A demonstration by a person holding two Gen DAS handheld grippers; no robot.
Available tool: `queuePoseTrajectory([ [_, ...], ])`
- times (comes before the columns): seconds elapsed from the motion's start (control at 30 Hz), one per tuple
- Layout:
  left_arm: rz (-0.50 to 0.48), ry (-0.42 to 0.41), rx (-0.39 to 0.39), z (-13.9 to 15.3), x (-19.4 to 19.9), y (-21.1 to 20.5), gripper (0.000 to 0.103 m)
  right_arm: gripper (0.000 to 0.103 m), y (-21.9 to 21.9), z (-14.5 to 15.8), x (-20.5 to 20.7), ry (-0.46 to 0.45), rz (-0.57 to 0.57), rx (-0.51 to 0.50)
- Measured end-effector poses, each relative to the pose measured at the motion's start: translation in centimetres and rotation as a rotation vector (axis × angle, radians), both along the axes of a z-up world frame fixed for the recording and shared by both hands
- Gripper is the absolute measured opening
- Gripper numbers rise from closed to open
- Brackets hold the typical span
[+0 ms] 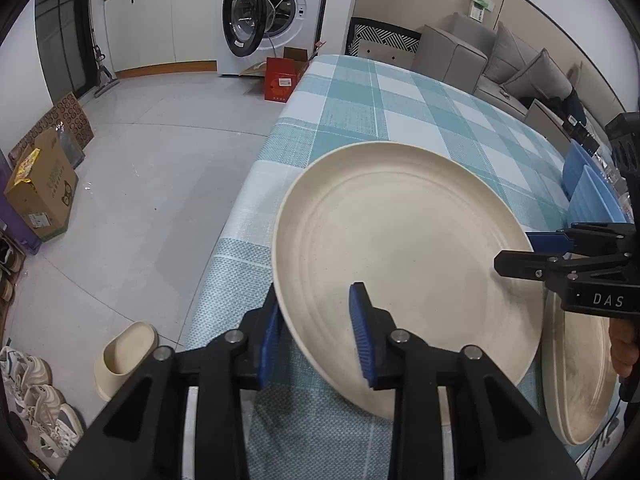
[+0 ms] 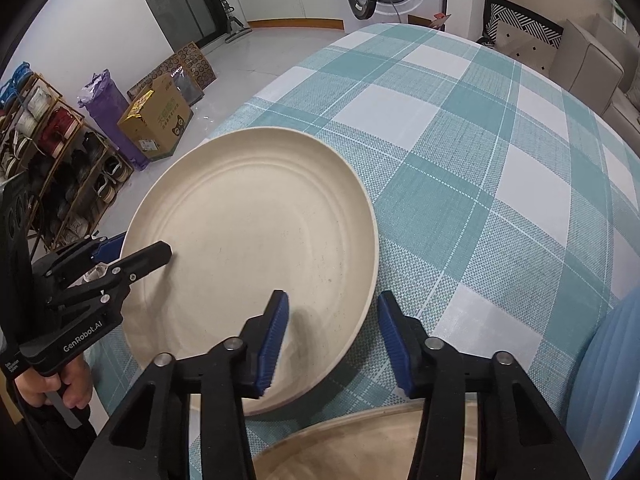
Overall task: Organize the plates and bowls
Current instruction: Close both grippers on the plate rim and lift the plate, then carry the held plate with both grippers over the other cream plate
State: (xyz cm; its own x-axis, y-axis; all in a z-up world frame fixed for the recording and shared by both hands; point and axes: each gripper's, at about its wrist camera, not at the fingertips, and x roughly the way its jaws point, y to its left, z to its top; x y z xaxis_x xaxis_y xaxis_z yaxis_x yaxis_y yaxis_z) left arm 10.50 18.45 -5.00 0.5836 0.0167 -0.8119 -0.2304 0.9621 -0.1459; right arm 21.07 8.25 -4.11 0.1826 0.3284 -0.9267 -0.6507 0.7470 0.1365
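now cream plate (image 1: 400,248) rim between left gripper (image 1: 316,336) fingers, right gripper (image 2: 332,340) fingers astride opposite rim

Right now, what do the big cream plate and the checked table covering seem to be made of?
Large round cream plate: probably plastic or fibre composite; matte, faintly speckled, with moulded concentric rings and no glaze shine.
Teal-and-white checked tablecloth: woven fabric, possibly vinyl-coated; a visible weave grain, draped over the table edge.

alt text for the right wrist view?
A cream plate lies on a teal checked tablecloth, its near rim between the right claw's fingers. The left claw straddles its left rim, and a second plate shows at the bottom.
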Motion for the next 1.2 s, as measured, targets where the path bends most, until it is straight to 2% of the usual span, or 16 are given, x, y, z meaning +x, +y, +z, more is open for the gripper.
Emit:
queuePoseTrajectory([
  [0.13, 0.000, 0.001, 0.008, 0.0, -0.1, 0.0, 0.027, 0.035, 0.0, 0.0, -0.2, -0.012, 0.006, -0.009],
  [0.53, 0.003, -0.001, 0.033, 0.1, -0.2, -0.1, 0.024, 0.024, -0.4, 0.0, 0.0, -0.021, -0.001, -0.015],
  [1.2, 0.004, -0.041, 0.045, 1.8, -0.8, -0.4, 0.024, 0.023, -0.9, 1.5, -0.5, -0.064, 0.012, 0.003],
])
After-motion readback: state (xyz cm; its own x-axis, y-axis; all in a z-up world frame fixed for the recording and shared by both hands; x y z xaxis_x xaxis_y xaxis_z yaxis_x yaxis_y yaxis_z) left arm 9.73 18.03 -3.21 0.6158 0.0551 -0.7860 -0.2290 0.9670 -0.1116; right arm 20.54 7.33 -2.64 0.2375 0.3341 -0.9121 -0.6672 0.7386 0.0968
